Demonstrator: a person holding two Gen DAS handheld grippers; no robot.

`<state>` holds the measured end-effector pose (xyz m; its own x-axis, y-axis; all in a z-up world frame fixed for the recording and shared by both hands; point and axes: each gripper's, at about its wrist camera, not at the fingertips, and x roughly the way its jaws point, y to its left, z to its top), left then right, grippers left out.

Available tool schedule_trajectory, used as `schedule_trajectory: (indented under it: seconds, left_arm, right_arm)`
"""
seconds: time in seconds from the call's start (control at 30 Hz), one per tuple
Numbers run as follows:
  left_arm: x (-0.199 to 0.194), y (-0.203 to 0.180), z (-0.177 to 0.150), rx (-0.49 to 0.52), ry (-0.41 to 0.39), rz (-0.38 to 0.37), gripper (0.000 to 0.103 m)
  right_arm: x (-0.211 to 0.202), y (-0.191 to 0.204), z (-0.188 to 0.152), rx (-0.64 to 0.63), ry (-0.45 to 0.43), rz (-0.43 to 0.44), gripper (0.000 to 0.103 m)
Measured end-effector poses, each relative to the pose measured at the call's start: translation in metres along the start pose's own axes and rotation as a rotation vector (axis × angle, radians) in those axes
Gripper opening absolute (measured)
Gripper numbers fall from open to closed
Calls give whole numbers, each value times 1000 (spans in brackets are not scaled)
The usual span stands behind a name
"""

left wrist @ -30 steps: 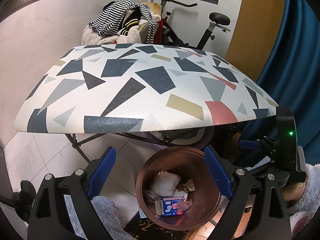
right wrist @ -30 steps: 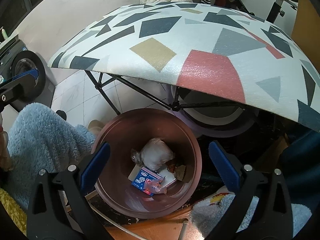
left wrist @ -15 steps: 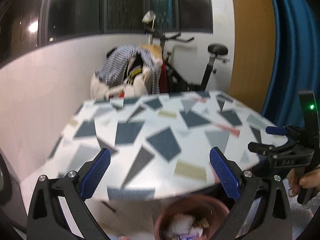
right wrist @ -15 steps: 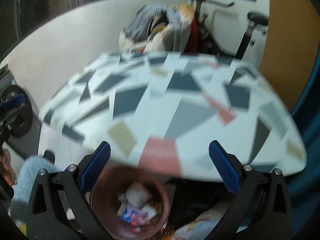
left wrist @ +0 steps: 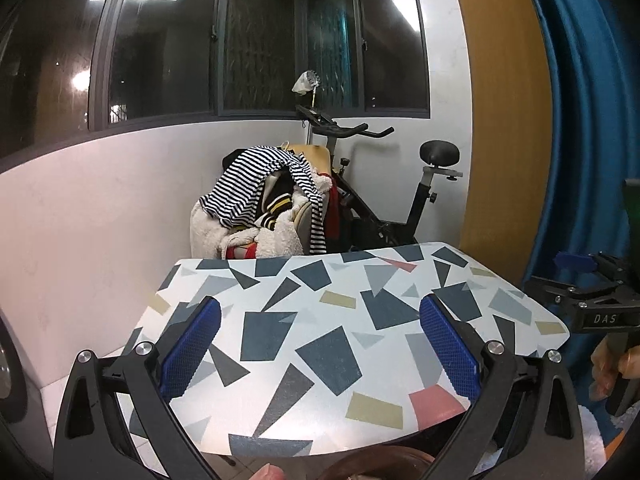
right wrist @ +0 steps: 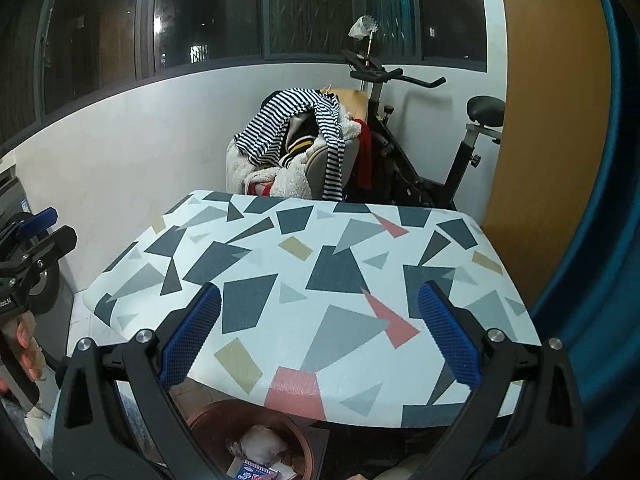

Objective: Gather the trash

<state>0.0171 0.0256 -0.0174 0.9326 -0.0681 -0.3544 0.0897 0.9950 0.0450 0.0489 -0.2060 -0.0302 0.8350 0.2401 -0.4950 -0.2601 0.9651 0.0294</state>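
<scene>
Trash [right wrist: 258,458] (crumpled white wrapper, blue-printed carton) lies inside brown bin [right wrist: 208,420] on floor under near edge of patterned table [right wrist: 320,280]; left gripper [left wrist: 320,344] jaws spread wide, nothing between; right gripper [right wrist: 320,328] likewise spread, empty; both held above table level; clothes pile [left wrist: 264,208] and exercise bike [left wrist: 384,200] behind table

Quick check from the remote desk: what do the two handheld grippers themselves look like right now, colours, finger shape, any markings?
Both match: the left gripper and right gripper have black skeletal frames with cut-out slots and silver screws, and long blue pads with a fine cross-hatched texture. Seen from the left camera, the right one's body carries white "DAS" lettering. No cables show.
</scene>
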Motion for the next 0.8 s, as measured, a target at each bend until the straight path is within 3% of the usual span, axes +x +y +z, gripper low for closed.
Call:
schedule_trajectory:
  seconds: [0.1, 0.8]
  left_arm:
    - [1, 1, 1, -8, 21, 35, 97]
    - [-6, -10, 4, 32, 13, 11, 97]
  right_arm:
    - [-3, 1, 2, -1, -8, -3, 97]
    - [-13, 5, 1, 6, -10, 2, 97]
